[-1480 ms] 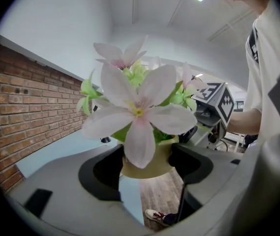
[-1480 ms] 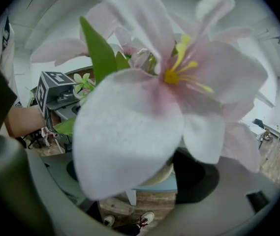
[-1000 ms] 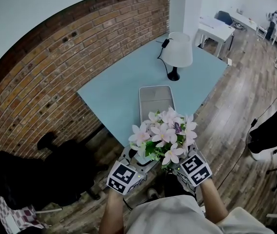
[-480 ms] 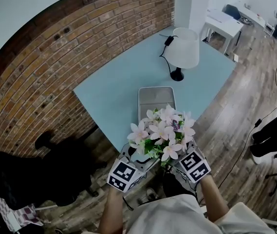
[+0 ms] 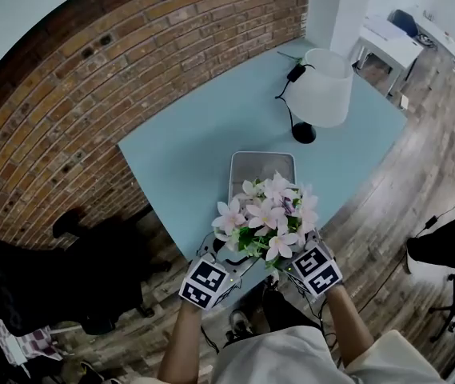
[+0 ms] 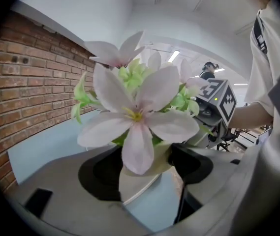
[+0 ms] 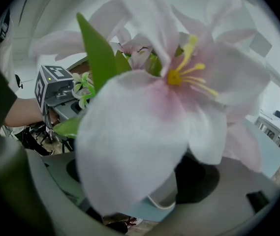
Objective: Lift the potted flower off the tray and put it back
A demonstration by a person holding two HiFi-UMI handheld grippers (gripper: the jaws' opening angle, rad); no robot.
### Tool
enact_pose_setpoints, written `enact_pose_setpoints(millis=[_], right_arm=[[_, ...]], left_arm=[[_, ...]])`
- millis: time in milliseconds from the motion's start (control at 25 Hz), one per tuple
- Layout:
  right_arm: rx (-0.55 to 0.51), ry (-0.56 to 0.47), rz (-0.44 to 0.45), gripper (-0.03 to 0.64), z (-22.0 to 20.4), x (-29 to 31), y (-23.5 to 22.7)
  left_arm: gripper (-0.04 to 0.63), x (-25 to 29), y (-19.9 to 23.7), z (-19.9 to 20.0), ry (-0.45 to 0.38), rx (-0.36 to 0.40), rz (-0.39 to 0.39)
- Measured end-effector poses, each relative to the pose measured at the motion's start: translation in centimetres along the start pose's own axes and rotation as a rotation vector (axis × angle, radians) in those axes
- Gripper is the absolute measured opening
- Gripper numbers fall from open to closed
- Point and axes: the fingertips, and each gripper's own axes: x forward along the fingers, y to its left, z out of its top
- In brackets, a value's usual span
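A potted flower [image 5: 267,218] with pale pink blooms and green leaves hangs over the near end of the grey tray [image 5: 261,163]. In the head view the blooms hide the pot. My left gripper [image 5: 229,256] and right gripper [image 5: 293,256] hold it from either side. In the left gripper view my left gripper [image 6: 144,167] is shut on the white pot [image 6: 139,180], with blue tabletop showing below. In the right gripper view large petals [image 7: 144,146] fill the frame, and my right gripper [image 7: 147,193] is shut on the same pot [image 7: 168,194].
The tray lies near the front edge of a light blue table [image 5: 195,134]. A white lamp [image 5: 321,90] with a black cord stands at the table's far right. A brick wall [image 5: 91,70] runs along the left. A dark chair [image 5: 51,282] sits below left on the wooden floor.
Both grippers still hold the pot. The flower has edged slightly forward over the tray's near end, and the head view has shifted so the lamp sits further right.
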Motion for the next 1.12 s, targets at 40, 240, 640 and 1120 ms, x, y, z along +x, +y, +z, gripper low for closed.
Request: enact_pose_setpoints(millis=[40,240,640,1120], right_arm=[[0.004,0.003,0.008,0.433,-0.3,0.6,-0.5],[0.009,0.015,0.049,0.433,-1.0,3.8,-3.0],[-0.009,0.052,0.139,0.433,-3.2,10.0,-6.0],[-0.056,0.086,0.162,0.434,-5.1,13.3,-7.2]], left_arm=[[0.35,0.6,0.4,-0.3,0.006,0.0,0.005],[0.348,3.2,3.1,-1.3,0.012,0.004,0.049],[0.347,7.4,7.4,-5.2,0.057,-0.075,0.112],[0.347,9.8,9.1,-8.3,0.113,-0.129,0.144]])
